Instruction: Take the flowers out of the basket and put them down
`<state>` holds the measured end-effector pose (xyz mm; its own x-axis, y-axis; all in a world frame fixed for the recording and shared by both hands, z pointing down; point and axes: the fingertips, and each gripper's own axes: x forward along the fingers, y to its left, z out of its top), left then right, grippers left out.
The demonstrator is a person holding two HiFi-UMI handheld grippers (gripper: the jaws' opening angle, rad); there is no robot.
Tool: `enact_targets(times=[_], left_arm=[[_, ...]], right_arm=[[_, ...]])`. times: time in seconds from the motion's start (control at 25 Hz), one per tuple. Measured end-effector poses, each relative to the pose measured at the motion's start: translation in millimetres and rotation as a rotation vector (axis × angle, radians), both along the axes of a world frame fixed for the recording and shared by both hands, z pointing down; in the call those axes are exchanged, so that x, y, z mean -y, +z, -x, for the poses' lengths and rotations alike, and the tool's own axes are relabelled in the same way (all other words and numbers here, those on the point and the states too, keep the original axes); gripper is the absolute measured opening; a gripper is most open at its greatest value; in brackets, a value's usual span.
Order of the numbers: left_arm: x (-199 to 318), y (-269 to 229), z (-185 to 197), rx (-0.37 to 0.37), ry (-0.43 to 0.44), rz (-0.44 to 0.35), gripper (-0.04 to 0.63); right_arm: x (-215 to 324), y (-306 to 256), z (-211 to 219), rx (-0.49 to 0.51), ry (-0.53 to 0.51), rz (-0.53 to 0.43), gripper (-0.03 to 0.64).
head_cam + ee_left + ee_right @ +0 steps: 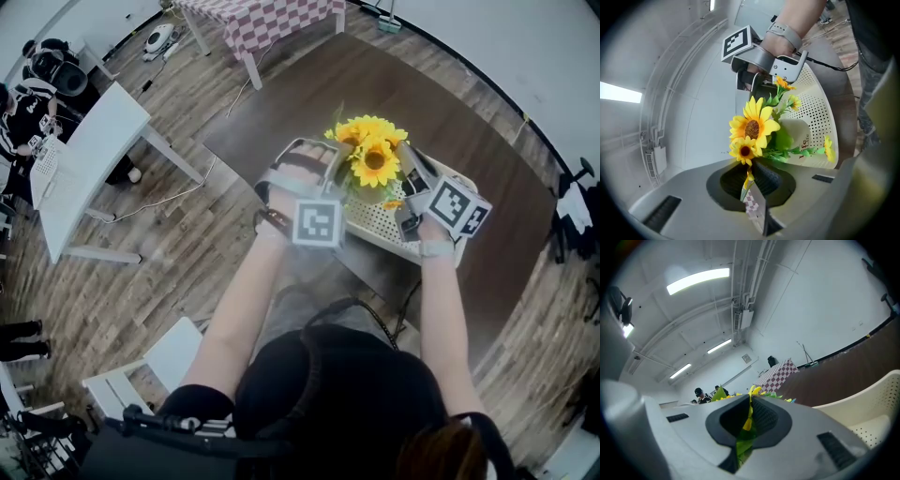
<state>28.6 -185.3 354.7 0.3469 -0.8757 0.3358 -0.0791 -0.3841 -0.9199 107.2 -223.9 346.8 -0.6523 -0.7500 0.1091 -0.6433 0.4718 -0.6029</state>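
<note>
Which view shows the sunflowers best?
The left gripper view: the sunflowers show blooms, leaves and stems. The head view sees only their tops from above; the right gripper view shows just petals and leaves between its jaws.

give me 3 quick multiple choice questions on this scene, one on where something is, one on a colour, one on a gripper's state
1. Where does the basket stand?
A) on the brown table
B) on a shelf
C) in a sink

2. What colour are the petals of the flowers?
A) red
B) purple
C) yellow

3. How is the right gripper?
A) open and empty
B) shut on the flowers
C) shut on the basket rim

Answers:
1 A: the head view shows the white basket on the brown table.
2 C: the petals are yellow around brown centres.
3 B: the right gripper view shows its fingers closed on a green leaf and a yellow petal.
</note>
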Motion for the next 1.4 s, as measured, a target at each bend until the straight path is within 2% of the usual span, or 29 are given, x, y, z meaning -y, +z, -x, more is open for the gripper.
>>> enact_targets(times=[0.24,0.48,0.84,1.04,1.24,1.4], left_arm=[[19,-13,42,-0.024,0.005,-0.012,0.038],[16,-25,34,-0.009,-0.021,-0.042,0.038],[24,-12,64,-0.009,-0.064,-0.019,0.038],[33,-10,96,-0.002,-0.088,-0.019,0.038],[43,3,141,0.002,-0.106,0.010,0.038],[46,11,160,-0.011,-0.116,0.022,0.038]], right_arm=[[20,-9,39,0.004,0.023,0.000,0.006],[13,-20,38,0.069,-0.023,-0.036,0.006],[25,-6,67,0.072,-0.040,-0.004,0.006],[31,-6,104,0.089,-0.082,-0.007,0.006],[43,8,146,0.076,-0.085,0.025,0.006],[46,19,165,0.076,-0.084,0.043,0.006]])
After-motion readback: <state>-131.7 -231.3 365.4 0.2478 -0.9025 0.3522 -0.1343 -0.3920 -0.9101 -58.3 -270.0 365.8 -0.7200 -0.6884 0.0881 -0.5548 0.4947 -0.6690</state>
